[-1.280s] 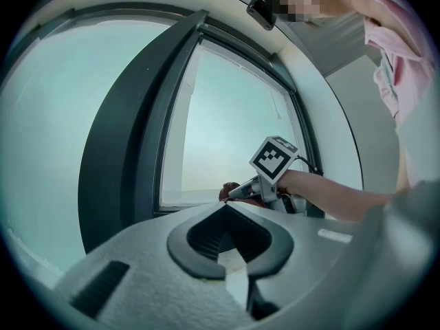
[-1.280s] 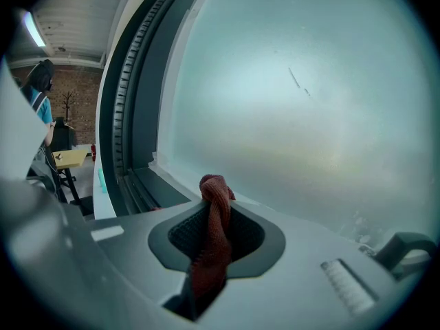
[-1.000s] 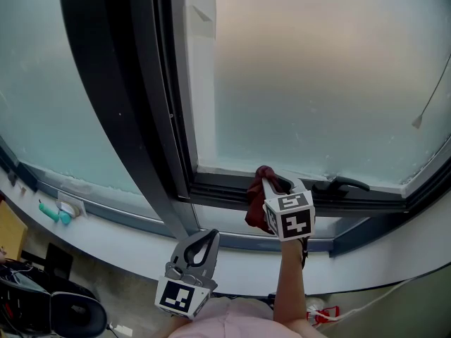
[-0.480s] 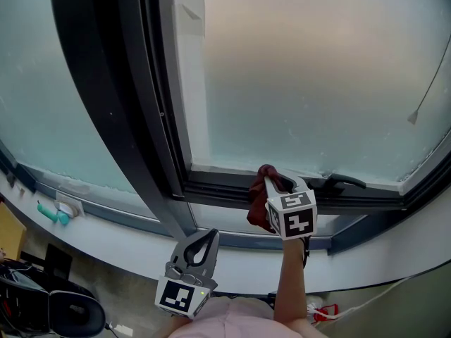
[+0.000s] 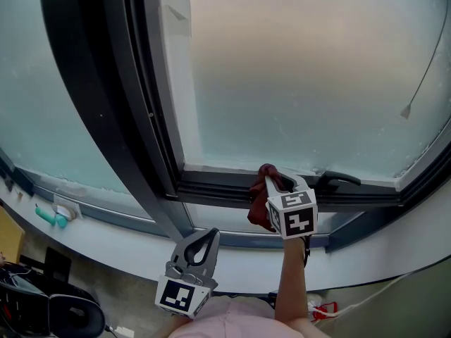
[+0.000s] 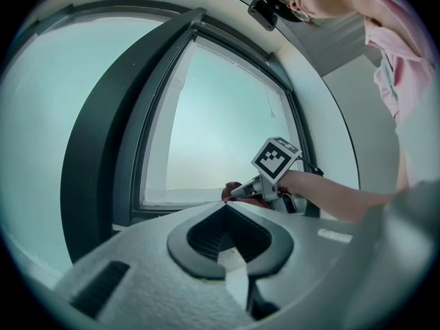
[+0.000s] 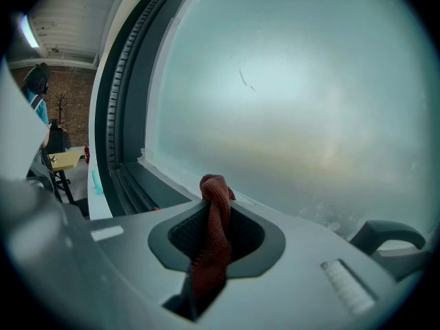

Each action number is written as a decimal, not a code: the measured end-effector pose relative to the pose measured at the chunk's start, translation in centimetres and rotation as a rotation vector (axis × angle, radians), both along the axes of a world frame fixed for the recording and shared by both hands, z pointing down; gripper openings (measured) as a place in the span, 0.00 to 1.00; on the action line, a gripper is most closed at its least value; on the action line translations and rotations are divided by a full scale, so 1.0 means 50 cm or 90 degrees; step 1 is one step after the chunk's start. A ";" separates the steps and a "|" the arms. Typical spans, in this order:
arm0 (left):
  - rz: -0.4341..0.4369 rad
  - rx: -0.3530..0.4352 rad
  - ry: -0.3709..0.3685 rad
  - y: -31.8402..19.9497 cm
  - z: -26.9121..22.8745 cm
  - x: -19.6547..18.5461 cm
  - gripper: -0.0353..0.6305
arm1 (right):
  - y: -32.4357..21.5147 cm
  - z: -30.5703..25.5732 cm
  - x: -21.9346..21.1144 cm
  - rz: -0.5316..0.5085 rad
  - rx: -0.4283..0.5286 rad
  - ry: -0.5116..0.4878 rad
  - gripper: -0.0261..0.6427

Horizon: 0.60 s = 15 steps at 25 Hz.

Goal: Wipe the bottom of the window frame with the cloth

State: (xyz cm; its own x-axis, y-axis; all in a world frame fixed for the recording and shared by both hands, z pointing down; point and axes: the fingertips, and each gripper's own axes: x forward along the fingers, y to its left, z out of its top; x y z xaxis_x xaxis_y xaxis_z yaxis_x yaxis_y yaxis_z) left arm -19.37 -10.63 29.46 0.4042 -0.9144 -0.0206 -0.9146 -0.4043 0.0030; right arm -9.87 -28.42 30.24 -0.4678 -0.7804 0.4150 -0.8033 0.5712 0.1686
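Observation:
A dark red cloth (image 5: pixel 258 204) hangs bunched from my right gripper (image 5: pixel 280 183), which is shut on it. Cloth and gripper tips sit against the dark bottom rail of the window frame (image 5: pixel 218 184), just below the frosted pane. In the right gripper view the cloth (image 7: pixel 214 243) runs twisted up between the shut jaws, its top poking past them. My left gripper (image 5: pixel 208 234) hangs lower and to the left, below the white sill, shut with nothing in it. The left gripper view shows the right gripper's marker cube (image 6: pixel 276 158) and the cloth (image 6: pixel 232 190) at the rail.
A black window handle (image 5: pixel 339 180) lies on the rail right of the cloth. A thick dark mullion (image 5: pixel 106 111) slants down at the left. A teal object (image 5: pixel 48 215) rests on the left sill (image 5: pixel 106 234). A thin cord (image 5: pixel 425 65) hangs at the right.
The head view has drifted a little, so the window sits further left. The right gripper with the cloth stays at the bottom rail. The left gripper has not moved.

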 end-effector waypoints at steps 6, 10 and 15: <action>0.010 0.014 0.010 -0.007 -0.009 0.017 0.05 | -0.001 0.000 0.022 0.010 0.000 0.001 0.13; 0.018 0.009 0.007 -0.009 -0.006 0.028 0.05 | -0.002 0.000 0.035 0.015 0.000 0.001 0.13; 0.022 0.006 0.012 -0.012 -0.005 0.036 0.05 | -0.003 0.000 0.044 0.018 0.000 0.000 0.13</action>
State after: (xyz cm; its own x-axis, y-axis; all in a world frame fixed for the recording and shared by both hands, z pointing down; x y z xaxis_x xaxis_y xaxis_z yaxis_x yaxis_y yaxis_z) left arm -17.57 -11.25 29.21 0.4352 -0.8996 -0.0370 -0.8998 -0.4360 0.0157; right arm -7.66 -28.57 30.24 -0.4453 -0.7937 0.4144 -0.8193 0.5479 0.1690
